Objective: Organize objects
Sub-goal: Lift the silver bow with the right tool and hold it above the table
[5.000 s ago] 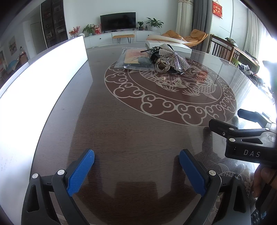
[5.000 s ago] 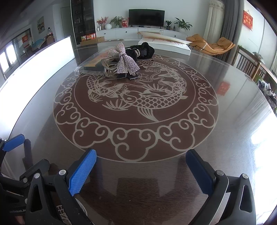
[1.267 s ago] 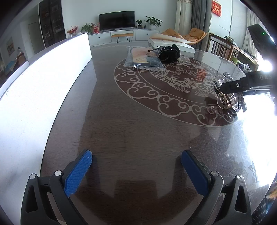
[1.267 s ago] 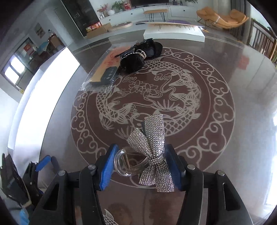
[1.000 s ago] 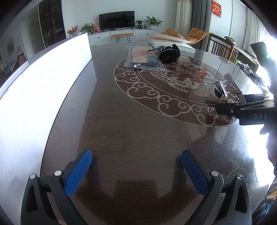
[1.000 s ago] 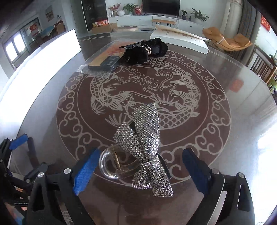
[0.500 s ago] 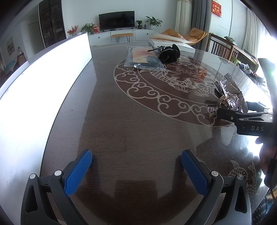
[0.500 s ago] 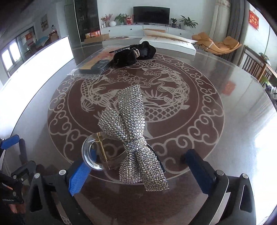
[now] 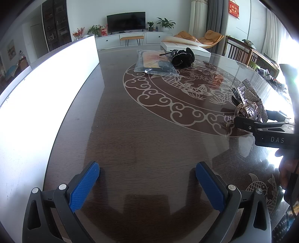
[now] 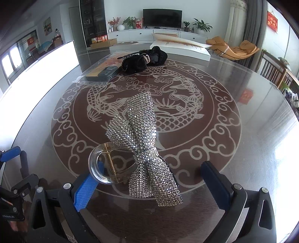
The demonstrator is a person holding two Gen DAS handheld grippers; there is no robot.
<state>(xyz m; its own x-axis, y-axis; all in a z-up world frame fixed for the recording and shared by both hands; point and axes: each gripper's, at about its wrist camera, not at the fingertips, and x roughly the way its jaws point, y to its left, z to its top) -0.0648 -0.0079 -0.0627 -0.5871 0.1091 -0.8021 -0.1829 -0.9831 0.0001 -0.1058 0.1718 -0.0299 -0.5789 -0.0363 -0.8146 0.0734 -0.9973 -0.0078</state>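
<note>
One rhinestone bow clip (image 10: pixel 142 142) between open fingers (image 10: pixel 87 188)

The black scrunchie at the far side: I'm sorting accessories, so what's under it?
The black scrunchie partly overlaps a plastic bag. Whatever lies directly beneath it is hidden.

Dark glass-topped desk (image 10: pixel 252 115) with a pale carp-and-cloud medallion, black television (image 10: pixel 162 17) on a long white cabinet (image 10: pixel 149 34), potted plants (image 10: pixel 201 25) beside it, orange lounge chair (image 10: pixel 237 49), red wall hanging (image 10: pixel 272 21), grey curtain (image 10: pixel 252 28), dark glass-fronted display cabinet (image 10: pixel 92 22)
</note>
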